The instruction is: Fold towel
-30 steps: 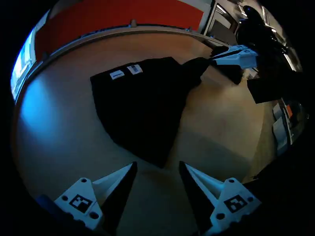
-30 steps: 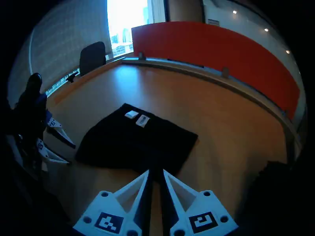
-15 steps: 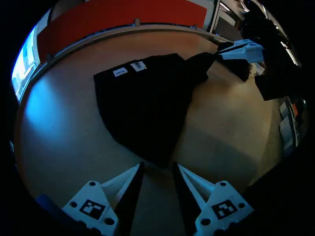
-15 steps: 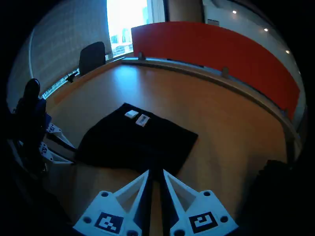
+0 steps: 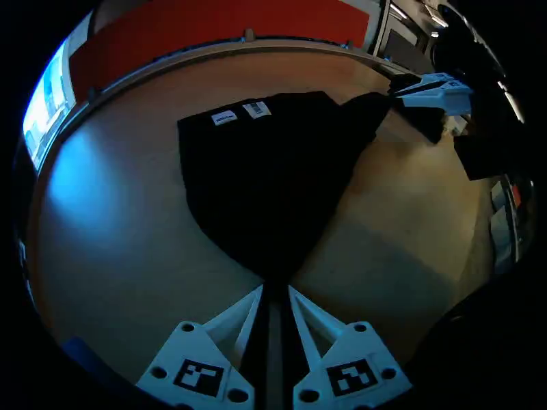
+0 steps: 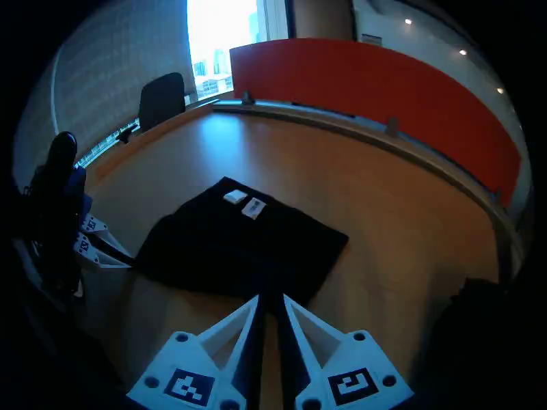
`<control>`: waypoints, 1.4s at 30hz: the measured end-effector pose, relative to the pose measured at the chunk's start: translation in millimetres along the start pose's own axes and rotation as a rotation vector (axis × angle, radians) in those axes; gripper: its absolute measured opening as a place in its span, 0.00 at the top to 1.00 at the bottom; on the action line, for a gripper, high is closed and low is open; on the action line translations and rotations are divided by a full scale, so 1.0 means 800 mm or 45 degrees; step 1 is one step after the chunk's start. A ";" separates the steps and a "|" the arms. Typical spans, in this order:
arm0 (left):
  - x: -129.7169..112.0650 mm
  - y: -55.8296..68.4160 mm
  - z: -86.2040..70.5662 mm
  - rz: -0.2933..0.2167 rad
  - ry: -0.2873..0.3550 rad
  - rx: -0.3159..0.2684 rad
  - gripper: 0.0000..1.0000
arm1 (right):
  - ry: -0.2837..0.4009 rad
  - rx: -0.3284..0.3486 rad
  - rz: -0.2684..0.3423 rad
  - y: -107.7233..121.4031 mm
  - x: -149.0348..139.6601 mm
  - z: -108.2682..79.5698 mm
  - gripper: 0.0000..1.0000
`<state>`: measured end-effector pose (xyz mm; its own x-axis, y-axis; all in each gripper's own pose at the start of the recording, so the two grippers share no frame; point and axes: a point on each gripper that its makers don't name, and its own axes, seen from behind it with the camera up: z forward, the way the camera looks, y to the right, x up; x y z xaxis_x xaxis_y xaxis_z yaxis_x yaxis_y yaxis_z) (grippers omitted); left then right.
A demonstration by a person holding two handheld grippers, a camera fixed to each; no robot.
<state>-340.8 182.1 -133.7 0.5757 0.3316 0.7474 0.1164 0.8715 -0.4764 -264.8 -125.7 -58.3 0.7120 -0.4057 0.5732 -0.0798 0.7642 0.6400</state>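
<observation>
A black towel lies spread on the wooden table, with two small white labels near its far edge. My left gripper is shut on the towel's near corner. In the right gripper view the same towel shows, and my right gripper is shut on its near corner. Far off to the left in that view, the left gripper pinches the opposite corner. The right gripper appears at the far right of the left gripper view, holding the other corner.
A red partition runs along the table's far edge. A dark office chair stands by a bright window. A person's dark sleeve holds the left gripper. Bare wood surrounds the towel.
My left gripper moved forward to the towel's near corner and its fingers closed from open to shut on it. The right gripper stayed shut on its corner.
</observation>
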 end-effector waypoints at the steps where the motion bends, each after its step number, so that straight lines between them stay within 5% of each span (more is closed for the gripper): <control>1: 0.000 0.000 0.000 -0.004 -0.002 -0.005 0.90 | 0.000 0.000 -0.002 0.000 0.000 0.000 0.89; 6: 0.000 -0.005 -0.001 -0.007 -0.010 -0.006 0.99 | -0.002 0.002 -0.005 -0.001 -0.001 -0.001 0.89; 14: -0.003 0.001 -0.005 0.021 -0.016 -0.020 1.00 | 0.004 0.008 -0.002 -0.004 0.002 -0.002 0.89; 29: 0.035 -0.020 -0.042 -0.118 0.042 -0.076 1.00 | 0.012 0.018 -0.011 -0.010 0.003 -0.007 0.90; 42: 0.117 -0.063 -0.077 -0.357 0.184 -0.142 1.00 | 0.017 0.025 0.003 -0.020 -0.002 -0.018 0.89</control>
<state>-242.7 146.7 -68.3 0.6166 0.0230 0.7870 0.3698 0.8740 -0.3152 -254.4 -130.2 -76.8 0.7211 -0.3967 0.5679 -0.0955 0.7550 0.6487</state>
